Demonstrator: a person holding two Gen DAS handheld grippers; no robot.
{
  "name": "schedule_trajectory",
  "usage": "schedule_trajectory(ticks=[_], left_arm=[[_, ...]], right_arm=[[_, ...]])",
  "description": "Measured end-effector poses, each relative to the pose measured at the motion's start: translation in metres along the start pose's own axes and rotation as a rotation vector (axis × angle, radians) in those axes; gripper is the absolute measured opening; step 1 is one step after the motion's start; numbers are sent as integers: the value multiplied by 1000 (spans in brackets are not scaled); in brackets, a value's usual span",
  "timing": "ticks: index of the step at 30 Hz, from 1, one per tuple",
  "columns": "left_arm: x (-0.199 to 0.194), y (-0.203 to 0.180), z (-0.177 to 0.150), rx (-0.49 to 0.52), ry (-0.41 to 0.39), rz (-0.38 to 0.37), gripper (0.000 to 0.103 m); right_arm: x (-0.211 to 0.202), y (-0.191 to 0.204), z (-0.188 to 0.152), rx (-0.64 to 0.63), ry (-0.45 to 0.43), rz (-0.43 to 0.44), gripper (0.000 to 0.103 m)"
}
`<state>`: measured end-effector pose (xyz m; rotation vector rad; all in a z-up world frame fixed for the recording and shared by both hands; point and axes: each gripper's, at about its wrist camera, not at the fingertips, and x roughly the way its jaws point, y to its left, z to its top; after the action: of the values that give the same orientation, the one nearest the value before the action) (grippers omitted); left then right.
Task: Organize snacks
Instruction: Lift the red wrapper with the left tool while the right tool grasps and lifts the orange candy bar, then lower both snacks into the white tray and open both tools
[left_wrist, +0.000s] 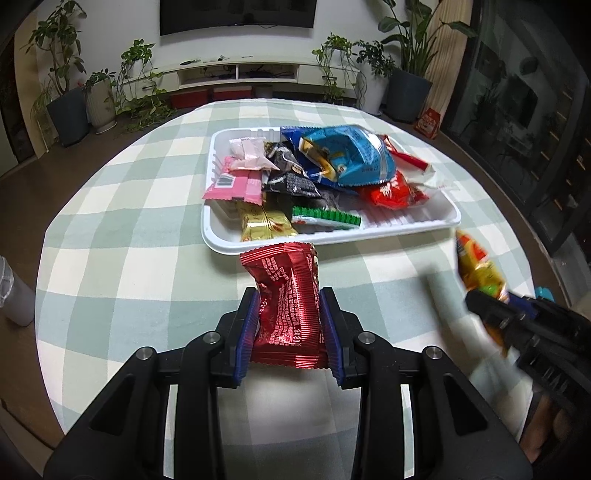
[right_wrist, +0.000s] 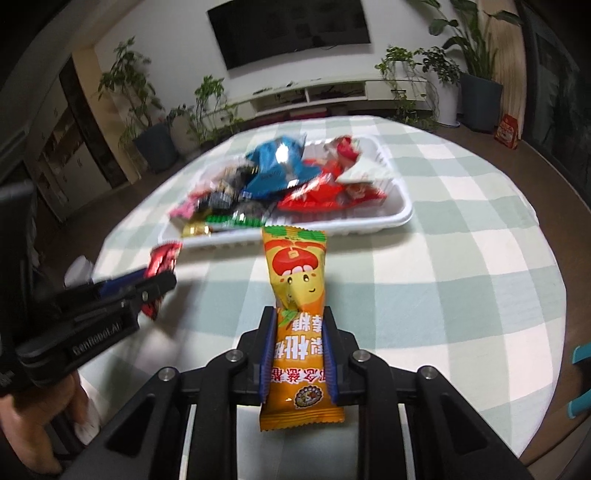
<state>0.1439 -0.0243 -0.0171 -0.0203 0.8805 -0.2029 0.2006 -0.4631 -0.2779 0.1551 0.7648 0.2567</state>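
Left wrist view, left tongs (left_wrist: 290, 328) angled down, clamping red packet (left_wrist: 286, 306)

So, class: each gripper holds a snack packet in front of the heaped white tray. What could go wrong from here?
1. The white plastic tray is already heaped; the shiny blue bag on top could slide off if more is dropped on.
2. The right gripper pinches the long orange packet low down, so its free end may flop or catch the tray rim.
3. The left gripper squeezes the crinkled red foil packet, perhaps crushing what is inside.
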Motion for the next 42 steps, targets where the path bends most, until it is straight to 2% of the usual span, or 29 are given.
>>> schedule_trajectory(ticks=[5,12,16,19,23,28,42], left_arm=[[-13,12,15,-53,-41,-36,31],[-31,26,67,-62,-107,-33,31],[-18,36,106,-64,-116,-27,31],[-2,38,136,-44,-122,-12,31],[32,28,160,4,-97,-14,31],[77,19,152,18,-35,-51,31],[102,11,135,51,-42,-31,33]], right_arm=[[-24,-18,28,46,-84,1,25],[-44,-37,98,81,-203,11,25],[-40,-26,141,28,-255,1,25],[-15,-20,166,8,-237,-4,25],[29,-19,172,-7,-166,-20,25],[73,-26,159,-33,-80,-54,25],[99,-25,143,-69,-34,-97,25]])
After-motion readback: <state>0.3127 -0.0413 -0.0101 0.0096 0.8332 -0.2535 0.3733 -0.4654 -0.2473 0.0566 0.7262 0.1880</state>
